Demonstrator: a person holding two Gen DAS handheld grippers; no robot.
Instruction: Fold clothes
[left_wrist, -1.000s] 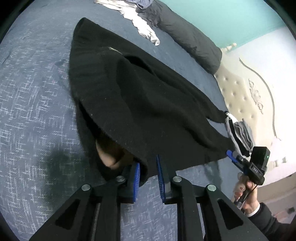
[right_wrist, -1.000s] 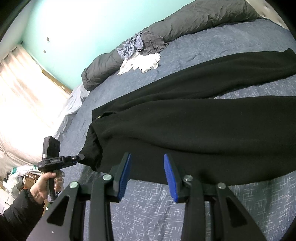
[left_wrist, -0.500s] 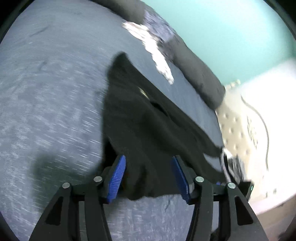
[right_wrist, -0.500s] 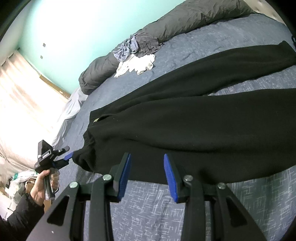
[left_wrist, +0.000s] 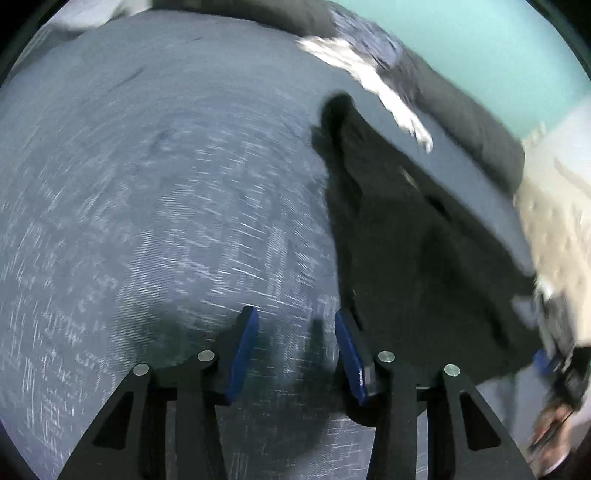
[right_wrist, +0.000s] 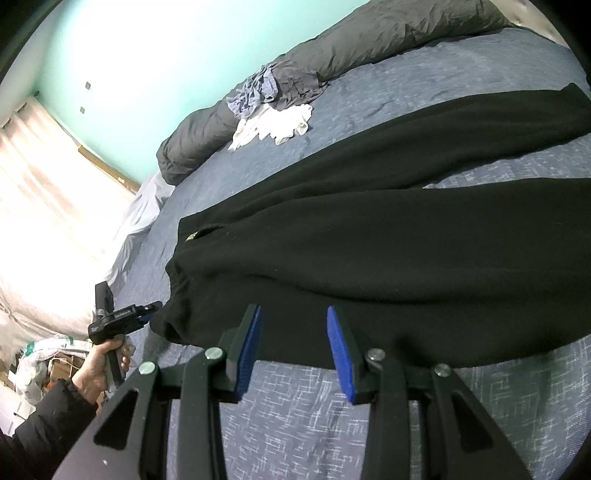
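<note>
Two grippers empty: left gripper (left_wrist: 293, 350) closing beside black trousers (right_wrist: 369, 240) waist end; right gripper (right_wrist: 293, 345) part-open at near long edge.

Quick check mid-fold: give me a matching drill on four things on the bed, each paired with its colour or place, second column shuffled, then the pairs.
Things:
1. trousers
2. crumpled cloth
3. duvet roll
4. bedspread

Descriptions:
A. white, beside the grey-blue heap
B. black, spread across the bed
C. blue-grey with white flecks
D. dark grey, along the teal wall

Pairs: 1-B, 2-A, 3-D, 4-C
</note>
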